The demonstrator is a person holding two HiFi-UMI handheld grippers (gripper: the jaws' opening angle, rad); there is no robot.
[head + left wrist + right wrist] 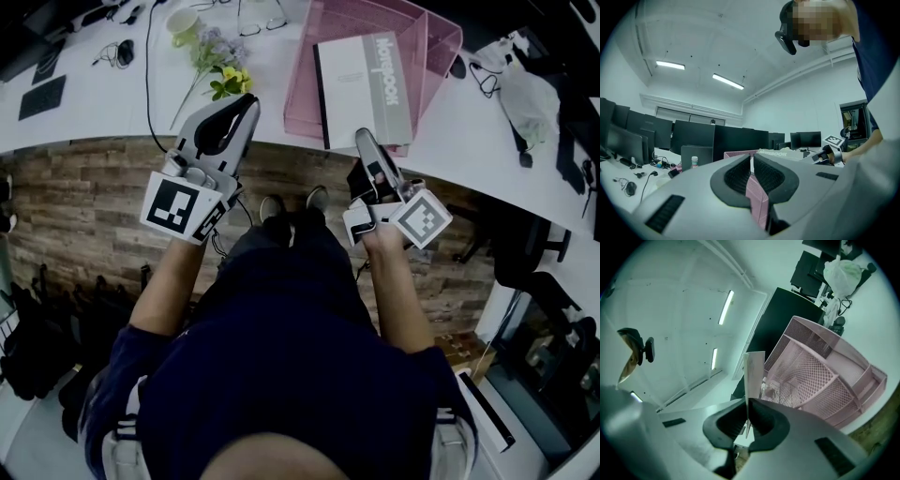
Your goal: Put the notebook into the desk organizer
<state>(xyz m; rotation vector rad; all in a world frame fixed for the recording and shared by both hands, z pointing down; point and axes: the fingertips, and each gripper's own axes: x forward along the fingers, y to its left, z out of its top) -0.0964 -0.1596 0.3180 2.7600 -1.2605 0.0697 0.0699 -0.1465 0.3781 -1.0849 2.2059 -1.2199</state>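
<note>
A grey notebook point(366, 84) lies tilted over the pink mesh desk organizer point(441, 37) on the white desk. My right gripper point(364, 139) is shut on the notebook's near edge. In the right gripper view the notebook point(753, 376) stands edge-on between the pads of that gripper point(748, 404), with the organizer point(820, 376) and its compartments just beyond. My left gripper point(248, 101) hovers at the desk's front edge, left of the organizer, shut and holding nothing. In the left gripper view the left gripper point(751, 161) points at the organizer point(757, 197), with the notebook point(776, 153) on top of it.
On the desk left of the organizer lie a bunch of flowers point(220, 56), a green cup point(183, 23), glasses point(261, 19) and a mouse point(125, 52) with cables. A plastic bag point(530, 98) sits at the right. The desk's curved front edge overhangs a wood floor point(84, 197).
</note>
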